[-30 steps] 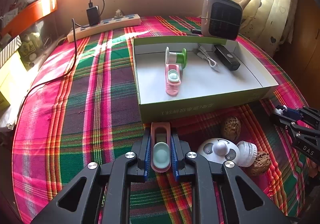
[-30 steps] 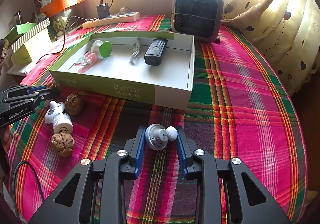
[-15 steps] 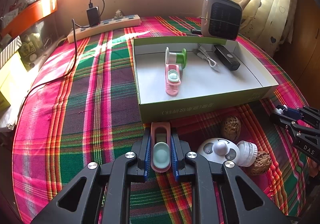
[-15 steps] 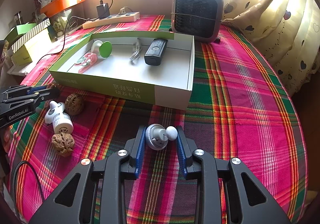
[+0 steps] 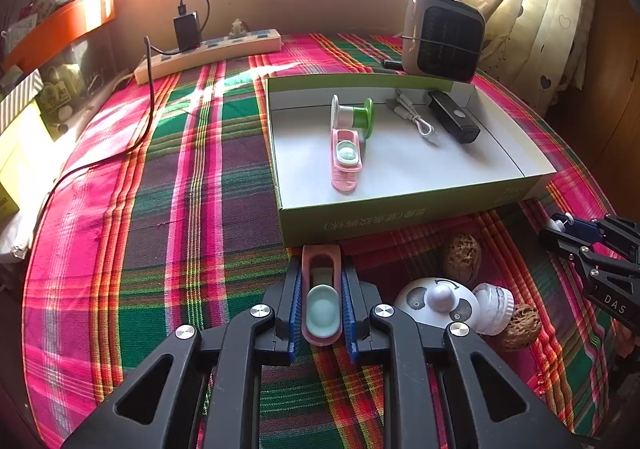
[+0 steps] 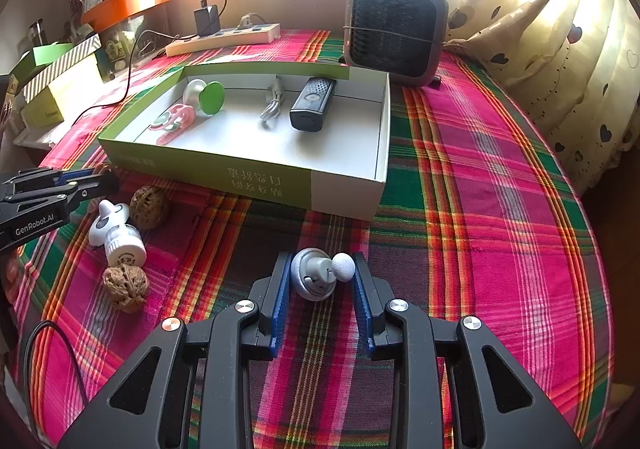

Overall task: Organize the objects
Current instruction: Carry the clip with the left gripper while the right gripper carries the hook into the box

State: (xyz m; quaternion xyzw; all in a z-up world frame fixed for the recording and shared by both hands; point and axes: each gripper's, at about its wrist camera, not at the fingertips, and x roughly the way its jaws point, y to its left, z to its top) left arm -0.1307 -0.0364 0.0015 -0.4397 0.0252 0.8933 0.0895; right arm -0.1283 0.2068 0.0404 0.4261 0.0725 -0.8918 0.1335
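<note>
My left gripper [image 5: 321,263] is shut on a pink clip with a mint-green insert [image 5: 322,309], just in front of the green-and-white box [image 5: 400,211]. My right gripper [image 6: 321,259] is shut on a grey ball with a round knob [image 6: 312,281], over the plaid cloth near the box's [image 6: 240,177] right corner. In the box lie a second pink clip [image 5: 346,159], a green-and-white spool [image 5: 354,115], a white cable [image 5: 416,119] and a black device [image 5: 454,117]. Between the grippers sit a white panda-faced bottle [image 5: 440,299] and two walnuts [image 5: 462,257] [image 5: 520,327].
A small heater [image 5: 442,35] stands behind the box. A power strip [image 5: 208,51] with a charger lies at the far edge, its black cord trailing left. Cardboard boxes [image 6: 60,89] sit off the left side, and a curtain [image 6: 560,49] hangs on the right.
</note>
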